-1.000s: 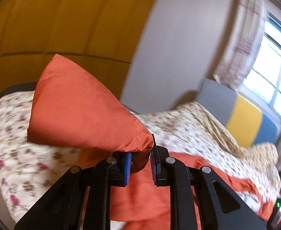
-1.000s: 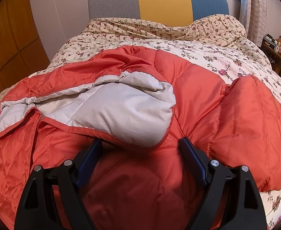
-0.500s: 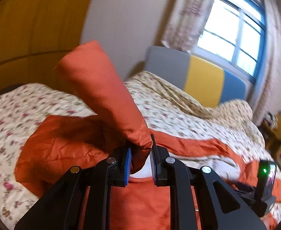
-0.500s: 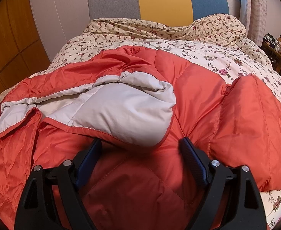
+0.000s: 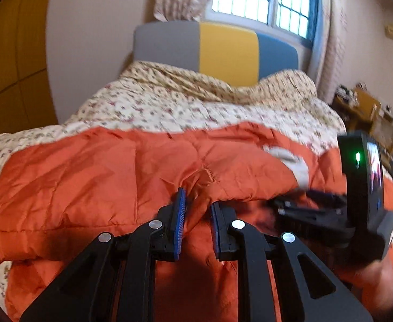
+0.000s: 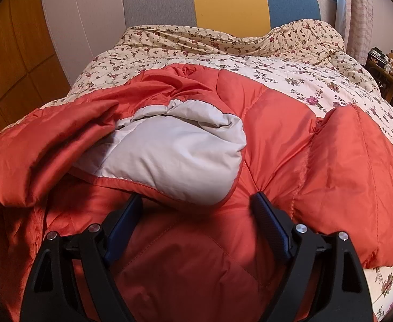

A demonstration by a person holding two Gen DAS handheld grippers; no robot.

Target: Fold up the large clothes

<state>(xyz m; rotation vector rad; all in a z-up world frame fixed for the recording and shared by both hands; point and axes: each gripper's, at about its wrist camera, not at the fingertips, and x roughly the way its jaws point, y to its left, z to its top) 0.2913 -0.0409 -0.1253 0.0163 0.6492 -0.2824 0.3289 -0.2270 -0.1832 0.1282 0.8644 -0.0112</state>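
We see an orange puffer jacket (image 6: 277, 139) spread on the floral quilt (image 6: 290, 75), its grey lining (image 6: 175, 155) exposed near centre. Our left gripper (image 5: 196, 209) pinches a fold of the sleeve (image 5: 116, 177), which lies across the jacket toward 9 o'clock. Our right gripper (image 6: 196, 204) rests on the jacket with fingers spread wide, at 3 o'clock of the left.

Left gripper (image 5: 196, 209) jaws pinching orange jacket (image 5: 116, 177), floral bedspread (image 5: 169, 107) beyond
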